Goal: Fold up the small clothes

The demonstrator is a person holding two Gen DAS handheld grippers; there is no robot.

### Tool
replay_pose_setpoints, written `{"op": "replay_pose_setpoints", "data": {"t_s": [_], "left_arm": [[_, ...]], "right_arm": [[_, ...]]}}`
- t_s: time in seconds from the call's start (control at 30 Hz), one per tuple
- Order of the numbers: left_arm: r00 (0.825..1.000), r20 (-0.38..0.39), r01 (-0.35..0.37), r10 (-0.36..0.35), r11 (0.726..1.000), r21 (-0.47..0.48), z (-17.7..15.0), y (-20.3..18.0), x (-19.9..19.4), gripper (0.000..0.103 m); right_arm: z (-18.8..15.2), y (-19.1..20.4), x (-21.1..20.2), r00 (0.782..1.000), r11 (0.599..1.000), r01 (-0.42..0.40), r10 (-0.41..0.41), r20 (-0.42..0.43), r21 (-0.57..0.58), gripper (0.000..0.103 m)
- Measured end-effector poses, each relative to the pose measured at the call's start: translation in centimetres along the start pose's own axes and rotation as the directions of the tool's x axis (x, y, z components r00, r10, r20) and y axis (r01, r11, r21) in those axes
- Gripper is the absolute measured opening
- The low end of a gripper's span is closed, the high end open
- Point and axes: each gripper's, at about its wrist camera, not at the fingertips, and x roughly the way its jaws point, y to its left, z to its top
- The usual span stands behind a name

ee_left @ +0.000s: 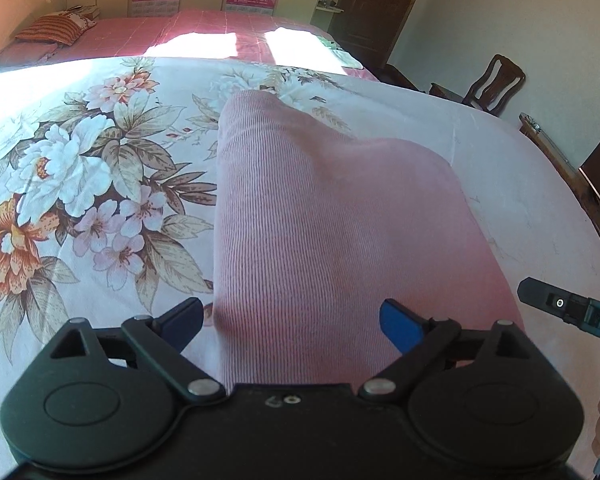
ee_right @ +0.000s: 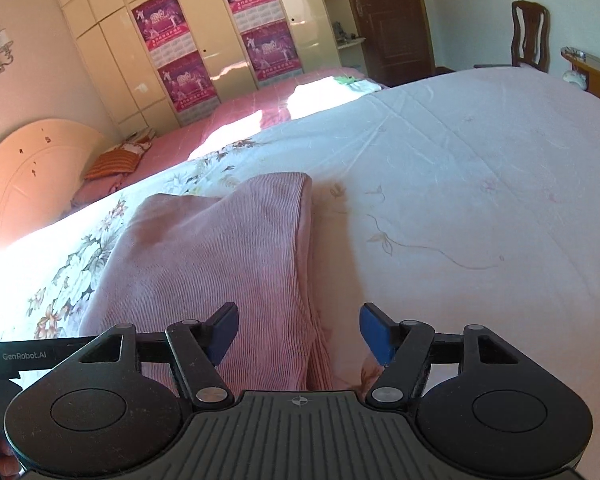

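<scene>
A pink ribbed garment (ee_left: 324,224) lies folded on a floral white bedsheet (ee_left: 80,184), stretching away from me. My left gripper (ee_left: 292,326) is open, its blue pads either side of the garment's near left edge, just above it. In the right wrist view the same garment (ee_right: 220,256) lies left of centre. My right gripper (ee_right: 298,334) is open over the garment's near right edge, holding nothing. The right gripper's body shows at the right edge of the left wrist view (ee_left: 572,308).
The white sheet (ee_right: 480,208) extends far to the right. A second bed with a pink cover (ee_left: 220,32) and a striped pillow (ee_left: 56,28) lies beyond. A wooden chair (ee_left: 492,84) and a dark door (ee_right: 384,16) stand at the back right.
</scene>
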Motion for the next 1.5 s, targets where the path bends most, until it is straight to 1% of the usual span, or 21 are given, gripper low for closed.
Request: {"op": "replay_pose_setpoints", "data": {"t_s": [0.1, 0.23, 0.3, 0.4, 0.53, 0.63, 0.67, 0.7, 0.73, 0.8, 0.93, 1.03, 1.07, 1.13, 1.27, 1.3, 1.33, 1.37, 1.43, 1.47, 1.5], "left_arm": [[1.000, 0.017, -0.025, 0.025, 1.000, -0.003, 1.2, 0.1, 0.5, 0.095], [0.999, 0.009, -0.041, 0.042, 0.999, -0.028, 2.5, 0.9, 1.9, 0.095], [1.000, -0.001, -0.021, 0.021, 0.999, -0.050, 2.8, 1.5, 2.7, 0.095], [1.000, -0.009, 0.004, -0.005, 0.998, -0.068, 2.8, 1.9, 3.9, 0.099], [0.999, -0.027, 0.044, -0.047, 0.994, -0.103, 2.7, 2.6, 5.3, 0.101], [0.998, -0.021, 0.052, -0.054, 0.995, -0.082, 2.6, 2.3, 5.8, 0.101], [0.998, -0.023, 0.056, -0.058, 0.995, -0.076, 2.7, 2.1, 5.9, 0.101], [0.997, -0.026, 0.064, -0.066, 0.995, -0.077, 2.8, 1.9, 6.0, 0.099], [0.997, -0.028, 0.073, -0.076, 0.994, -0.078, 2.9, 1.8, 6.1, 0.095], [0.995, -0.030, 0.090, -0.092, 0.993, -0.072, 3.1, 1.6, 6.4, 0.090], [0.995, -0.027, 0.097, -0.099, 0.993, -0.074, 3.3, 1.3, 6.6, 0.087], [0.993, -0.035, 0.108, -0.110, 0.991, -0.076, 3.4, 1.5, 6.4, 0.083], [0.993, -0.041, 0.109, -0.112, 0.991, -0.077, 3.5, 1.6, 6.3, 0.083], [0.992, -0.049, 0.111, -0.115, 0.990, -0.081, 3.6, 1.7, 6.5, 0.085], [0.993, -0.039, 0.110, -0.113, 0.992, -0.064, 3.6, 1.5, 6.9, 0.087], [0.993, -0.037, 0.110, -0.113, 0.992, -0.063, 3.6, 1.5, 6.9, 0.085], [0.993, -0.033, 0.115, -0.117, 0.991, -0.068, 3.5, 1.4, 6.8, 0.080], [0.992, -0.028, 0.117, -0.119, 0.991, -0.067, 3.5, 1.4, 6.6, 0.077], [0.993, -0.014, 0.120, -0.121, 0.991, -0.055, 3.5, 1.3, 5.9, 0.062], [0.993, -0.009, 0.120, -0.120, 0.991, -0.052, 3.5, 1.3, 5.6, 0.059], [0.993, -0.006, 0.120, -0.120, 0.991, -0.051, 3.6, 1.3, 5.4, 0.052]], "right_arm": [[1.1, 0.3, 1.5, 1.000, 1.000, -0.019, 0.019, -0.020, -0.019, 0.067], [2.3, 0.0, 3.7, 0.998, 0.999, -0.039, 0.038, -0.052, -0.027, 0.067], [2.6, -0.2, 4.8, 0.997, 0.999, -0.039, 0.037, -0.066, -0.034, 0.067], [2.8, -0.7, 6.3, 0.996, 0.998, -0.037, 0.033, -0.089, -0.049, 0.066], [2.4, -2.0, 8.4, 0.991, 0.999, -0.043, 0.040, -0.131, -0.020, 0.066], [2.3, -2.0, 8.7, 0.992, 0.998, -0.054, 0.050, -0.119, -0.035, 0.066], [2.4, -2.0, 8.8, 0.992, 0.997, -0.058, 0.052, -0.115, -0.049, 0.063], [2.5, -2.1, 9.0, 0.990, 0.996, -0.080, 0.074, -0.120, -0.043, 0.051], [2.6, -2.1, 9.3, 0.988, 0.995, -0.094, 0.090, -0.126, -0.023, 0.044], [2.8, -2.2, 9.6, 0.985, 0.994, -0.112, 0.111, -0.134, -0.003, 0.040], [3.0, -2.4, 9.7, 0.981, 0.991, -0.134, 0.135, -0.140, 0.013, 0.033], [3.3, -2.6, 9.6, 0.981, 0.990, -0.138, 0.139, -0.137, 0.018, 0.034], [3.3, -2.7, 9.7, 0.981, 0.990, -0.141, 0.143, -0.132, 0.019, 0.035], [3.3, -2.7, 9.9, 0.978, 0.987, -0.157, 0.159, -0.135, 0.023, 0.042], [3.3, -2.6, 10.2, 0.979, 0.987, -0.152, 0.157, -0.132, 0.045, 0.042], [3.3, -2.5, 10.2, 0.979, 0.988, -0.149, 0.153, -0.134, 0.044, 0.040], [3.3, -2.4, 10.1, 0.977, 0.987, -0.154, 0.159, -0.139, 0.046, 0.031], [3.4, -2.3, 10.1, 0.973, 0.984, -0.170, 0.177, -0.148, 0.059, 0.025], [3.3, -1.9, 9.9, 0.975, 0.986, -0.163, 0.167, -0.143, 0.042, 0.023], [3.4, -2.0, 9.8, 0.976, 0.985, -0.163, 0.168, -0.141, 0.051, 0.023], [3.4, -2.2, 9.8, 0.975, 0.984, -0.167, 0.175, -0.137, 0.070, 0.022]]}}
